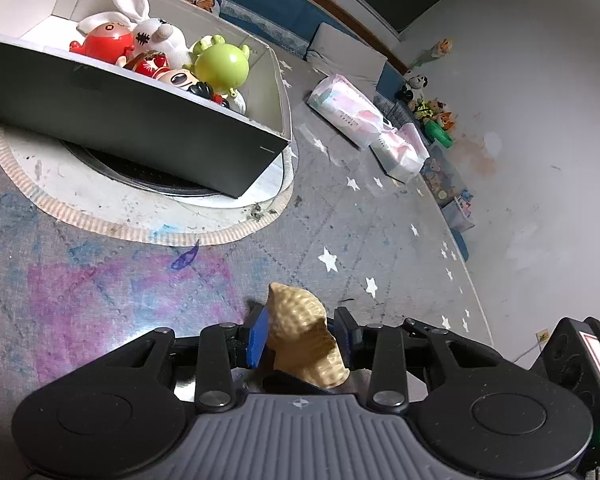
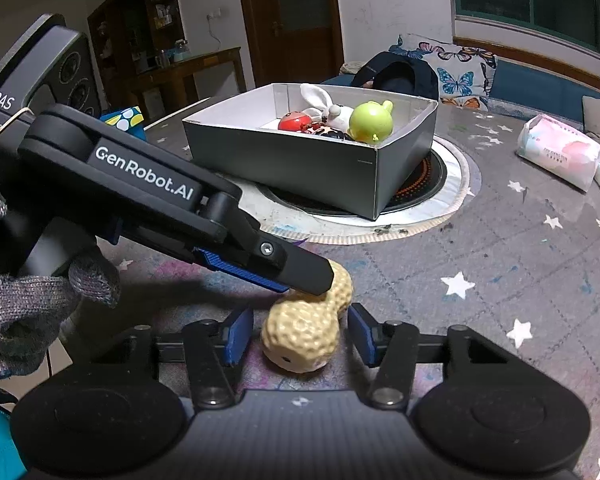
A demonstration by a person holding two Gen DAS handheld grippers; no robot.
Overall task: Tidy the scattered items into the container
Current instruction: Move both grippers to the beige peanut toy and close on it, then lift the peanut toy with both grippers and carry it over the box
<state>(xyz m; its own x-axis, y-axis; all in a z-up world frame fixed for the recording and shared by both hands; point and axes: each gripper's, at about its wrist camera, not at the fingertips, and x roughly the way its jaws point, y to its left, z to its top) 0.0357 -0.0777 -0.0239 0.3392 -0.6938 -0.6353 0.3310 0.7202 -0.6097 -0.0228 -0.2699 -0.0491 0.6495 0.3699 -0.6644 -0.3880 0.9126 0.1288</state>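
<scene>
A tan peanut toy [image 1: 306, 340] sits between the blue pads of my left gripper [image 1: 302, 334], which is shut on it. In the right wrist view the left gripper [image 2: 300, 280] comes in from the left and clamps the far end of the peanut [image 2: 304, 330], which rests on the table. My right gripper [image 2: 300, 334] is open, its pads on either side of the peanut's near end without touching. The grey box [image 1: 140, 120] holds a red toy [image 1: 108, 38], a white rabbit [image 1: 152, 28] and a green toy [image 1: 220, 64]; the box also shows in the right wrist view [image 2: 300, 168].
The box stands on a black round plate [image 2: 420, 188] over a white mat [image 1: 100, 204]. Pastel tissue packs [image 1: 348, 108] lie at the right of the starred tablecloth [image 2: 500, 272]. Small toys [image 1: 432, 108] and bins line the wall. Butterfly cushion [image 2: 456, 72] behind.
</scene>
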